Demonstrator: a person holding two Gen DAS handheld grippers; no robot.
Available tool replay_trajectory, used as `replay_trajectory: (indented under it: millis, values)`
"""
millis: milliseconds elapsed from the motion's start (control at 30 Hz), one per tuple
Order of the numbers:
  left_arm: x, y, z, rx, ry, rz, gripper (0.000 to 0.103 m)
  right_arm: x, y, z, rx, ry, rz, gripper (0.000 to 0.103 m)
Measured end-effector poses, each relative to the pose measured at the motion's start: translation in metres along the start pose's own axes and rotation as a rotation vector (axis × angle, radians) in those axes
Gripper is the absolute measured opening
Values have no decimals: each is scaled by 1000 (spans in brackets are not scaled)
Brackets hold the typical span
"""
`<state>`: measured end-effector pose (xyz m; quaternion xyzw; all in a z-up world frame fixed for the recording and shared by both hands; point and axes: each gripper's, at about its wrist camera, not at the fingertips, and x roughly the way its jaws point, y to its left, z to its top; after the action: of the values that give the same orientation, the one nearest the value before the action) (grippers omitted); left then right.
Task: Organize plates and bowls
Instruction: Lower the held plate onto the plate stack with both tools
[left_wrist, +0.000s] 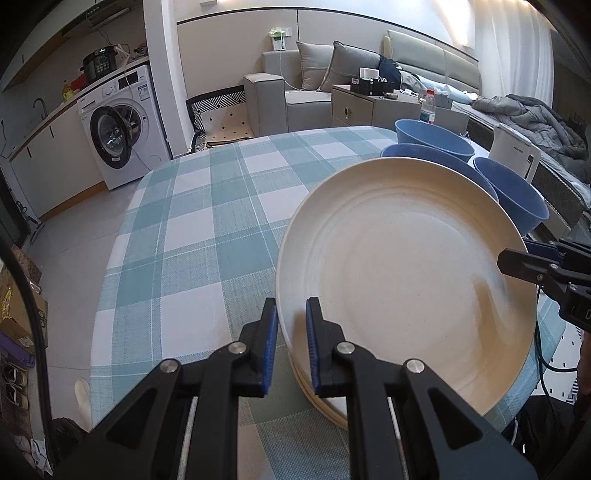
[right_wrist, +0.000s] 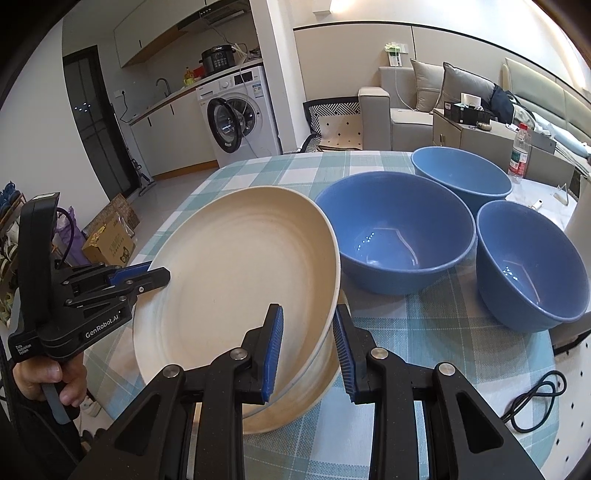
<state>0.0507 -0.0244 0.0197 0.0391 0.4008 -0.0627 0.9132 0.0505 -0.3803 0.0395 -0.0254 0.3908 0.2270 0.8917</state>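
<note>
- The cream plate (right_wrist: 236, 280) is gripped on two opposite rims and carried tilted; beneath it sits at least one more cream plate (right_wrist: 295, 402), the top one resting on or just above that stack. Whether they touch all round I cannot tell.
- The left gripper (left_wrist: 291, 343) is closed down on the plate's near rim, one blue pad above and one below the lip; in the right wrist view it bites the plate's far-left edge, with a hand (right_wrist: 55, 380) on its handle.
- The right gripper (right_wrist: 308, 350) is likewise pinched nearly closed. Its pads straddle the rim at the plate's right side, seemingly taking in the rim of the plate below as well.
- Step in hand, as I judge it: seating this plate onto the plate stack, both tongs lowering together.
- Next move calls for levelling the plate so it nests squarely, then easing both sets of jaws apart without dragging the rim.
- Just beyond the right gripper's tips stand three blue bowls (right_wrist: 399, 240) (right_wrist: 461, 177) (right_wrist: 532, 266) on the checked tablecloth (left_wrist: 207, 229), not yet nested.
</note>
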Motion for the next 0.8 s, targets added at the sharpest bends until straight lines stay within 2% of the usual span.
replay_trajectory:
  millis: [800]
  values:
    - [21,-7,-8,32,68,16,14,20,-4,-17,-17,56,-15,31]
